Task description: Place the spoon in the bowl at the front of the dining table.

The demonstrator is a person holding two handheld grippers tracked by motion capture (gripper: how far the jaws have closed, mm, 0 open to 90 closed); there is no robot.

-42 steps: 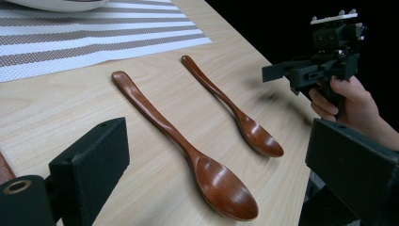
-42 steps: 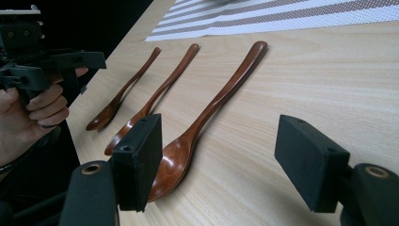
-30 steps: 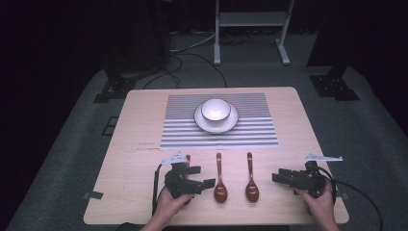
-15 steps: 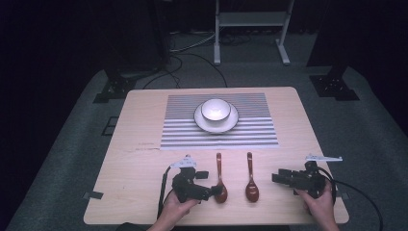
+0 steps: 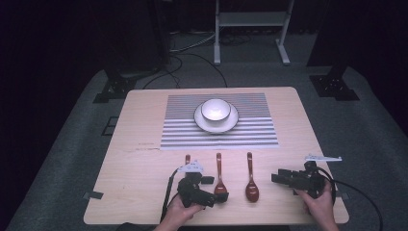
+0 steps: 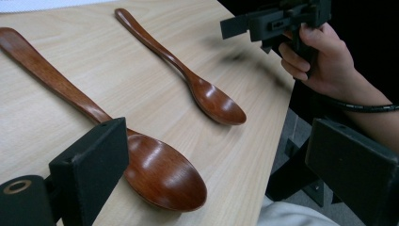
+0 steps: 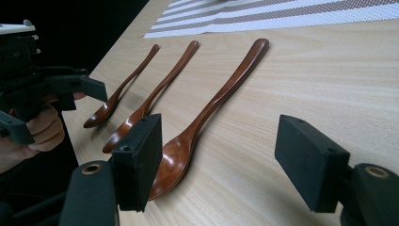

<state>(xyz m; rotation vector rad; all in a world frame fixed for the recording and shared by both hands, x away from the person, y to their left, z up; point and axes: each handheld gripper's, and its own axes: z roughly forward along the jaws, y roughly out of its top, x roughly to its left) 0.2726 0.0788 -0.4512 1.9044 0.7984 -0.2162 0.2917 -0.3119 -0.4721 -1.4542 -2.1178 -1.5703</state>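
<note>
We work at a pale wooden table [image 5: 144,144] bearing a grey-and-white striped placemat [image 5: 250,134] and a white bowl on a white plate [image 5: 215,115]. Three glossy brown wooden spoons lie near the front edge. Our left gripper [image 5: 211,190] spreads its jaws wide beside the middle spoon's [image 5: 220,178] bowl, holding nothing. Our right gripper [image 5: 279,178] hovers right of the right spoon [image 5: 251,183], jaws wide apart, empty.

Both grippers, left [image 5: 219,198] and right [image 5: 278,178], are black, with blocky square-faced jaws, brass-ringed holes at the jaw bases, a black cable trailing from each and a grey three-cornered plate on top.
</note>
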